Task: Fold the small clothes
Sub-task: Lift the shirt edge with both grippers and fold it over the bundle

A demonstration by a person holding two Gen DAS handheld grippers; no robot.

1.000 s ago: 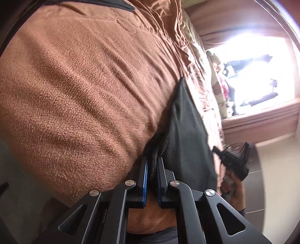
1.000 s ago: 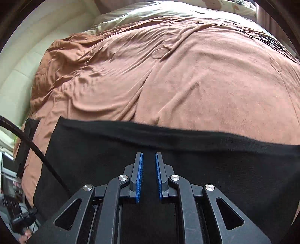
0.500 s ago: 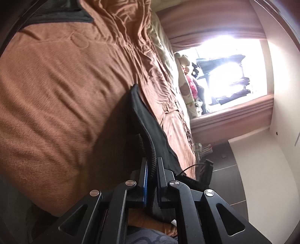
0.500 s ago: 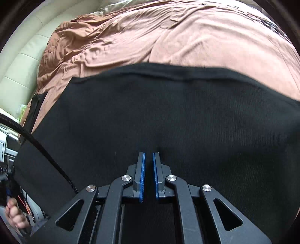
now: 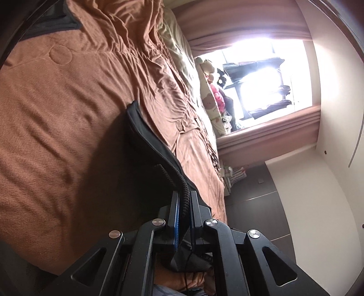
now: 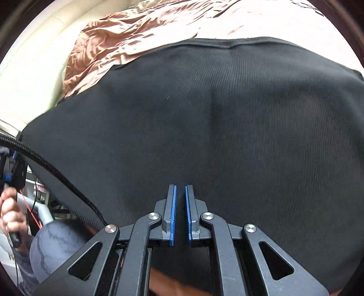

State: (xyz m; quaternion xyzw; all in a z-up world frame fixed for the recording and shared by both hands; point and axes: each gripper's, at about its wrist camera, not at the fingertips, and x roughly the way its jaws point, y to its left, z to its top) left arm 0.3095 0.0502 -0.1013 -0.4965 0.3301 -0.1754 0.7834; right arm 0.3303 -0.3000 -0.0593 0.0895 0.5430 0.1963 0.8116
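Note:
A black ribbed garment (image 6: 216, 118) fills most of the right wrist view, lifted off the brown bedspread (image 6: 136, 38). My right gripper (image 6: 180, 189) is shut on its near edge, the blue pads nearly together with cloth between them. In the left wrist view the same garment (image 5: 147, 141) shows edge-on, rising off the bed. My left gripper (image 5: 183, 195) is shut on its thick hem, which runs up between the fingers.
The brown bedspread (image 5: 68, 113) covers the bed. Another dark cloth (image 5: 50, 20) lies at the far top left. Plush toys (image 5: 213, 95) sit by the bright window (image 5: 261, 79). A dark floor (image 5: 254, 193) lies beside the bed. A cable (image 6: 56, 168) crosses at left.
Both grippers have raised the garment off the bed. It now covers far more of the right wrist view. The left view has swung toward the window.

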